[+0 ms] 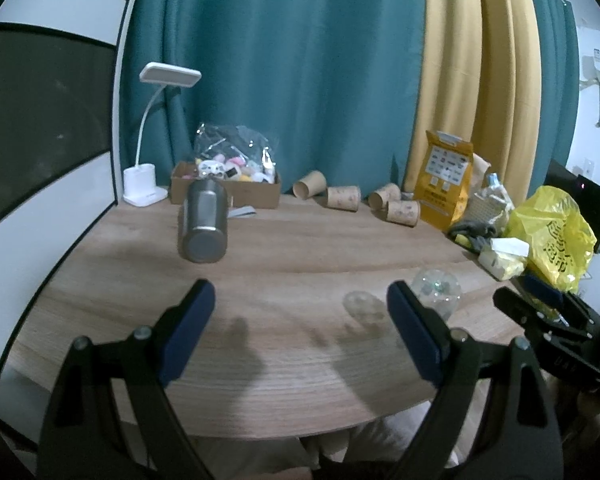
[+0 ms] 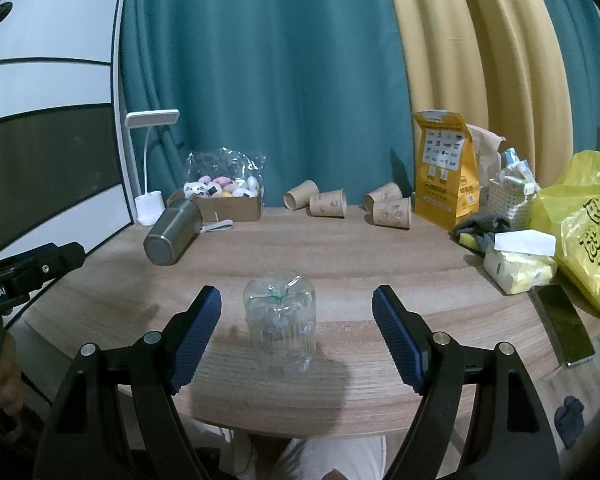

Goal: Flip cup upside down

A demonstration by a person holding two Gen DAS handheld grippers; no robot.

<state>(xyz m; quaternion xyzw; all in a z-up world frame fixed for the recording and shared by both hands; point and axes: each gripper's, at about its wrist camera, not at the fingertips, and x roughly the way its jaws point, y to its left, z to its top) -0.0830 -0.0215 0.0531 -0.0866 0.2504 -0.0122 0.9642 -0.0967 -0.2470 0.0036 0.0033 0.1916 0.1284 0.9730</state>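
Standing on the table between the spread fingers of the right gripper, the clear glass cup shows a closed, domed end on top and what looks like its rim down on the wood, so it appears to be already inverted; I judge the flip done, with only a withdrawal left, though the glass is transparent and its mouth is hard to confirm. Neither finger touches it: both pads sit well clear of its sides, wide apart and holding nothing. In the left wrist view the same cup lies just beyond the tip of that gripper's right-hand finger, partly cut off by it, and the left gripper is likewise wide apart and empty. Farther ahead of the fingers a steel bottle lies on its side, paper cups sit toppled near the curtain, and a yellow bag crowds the right edge. The printed pattern on the glass is too faint to read.
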